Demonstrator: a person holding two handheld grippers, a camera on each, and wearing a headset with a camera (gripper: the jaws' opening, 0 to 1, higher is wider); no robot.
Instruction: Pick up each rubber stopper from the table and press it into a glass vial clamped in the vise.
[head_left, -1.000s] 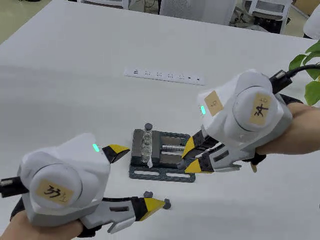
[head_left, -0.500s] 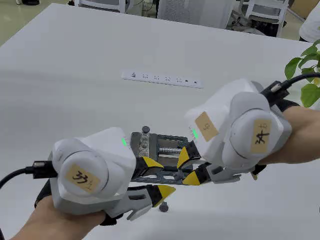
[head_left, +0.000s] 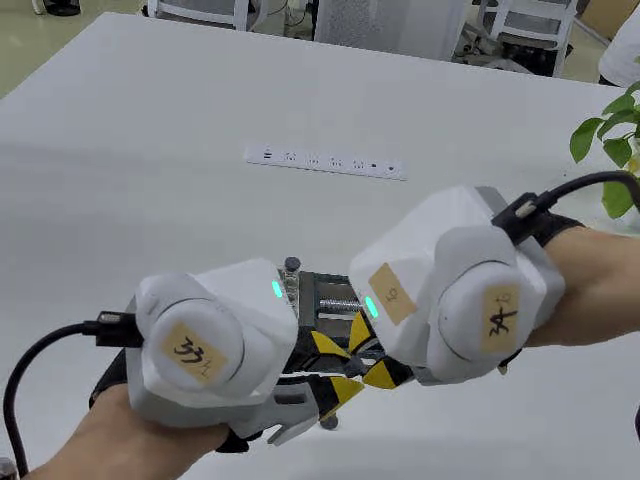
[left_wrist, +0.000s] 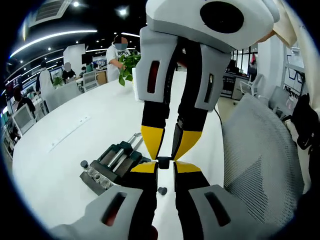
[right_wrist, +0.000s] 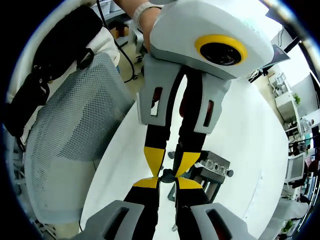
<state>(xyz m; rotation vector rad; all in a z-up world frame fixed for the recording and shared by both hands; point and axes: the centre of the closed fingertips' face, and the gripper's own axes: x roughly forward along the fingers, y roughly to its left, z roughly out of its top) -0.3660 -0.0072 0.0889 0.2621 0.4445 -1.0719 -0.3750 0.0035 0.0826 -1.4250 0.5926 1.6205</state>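
A dark rubber stopper (head_left: 350, 368) hangs in the air just in front of the grey vise (head_left: 325, 293). My left gripper (head_left: 336, 368) and right gripper (head_left: 368, 355) meet tip to tip around it. In the left gripper view the stopper (left_wrist: 163, 161) sits pinched between my own yellow tips. The right gripper view shows the same stopper (right_wrist: 167, 175) between that gripper's tips too. Clear glass vials (left_wrist: 97, 172) stand in a row in the vise. A second stopper (head_left: 328, 422) lies loose on the table below the tips, and a third (head_left: 291, 264) sits at the vise's far end.
A white power strip (head_left: 325, 161) lies further back on the white table. Green plant leaves (head_left: 610, 140) reach in at the right edge. A grey mesh chair (left_wrist: 260, 150) stands beside the table. A black cable (head_left: 40, 350) trails from the left gripper.
Both grippers have come together over the front of the vise until their tips meet. One of the two stoppers that lay on the table is now up between the tips.
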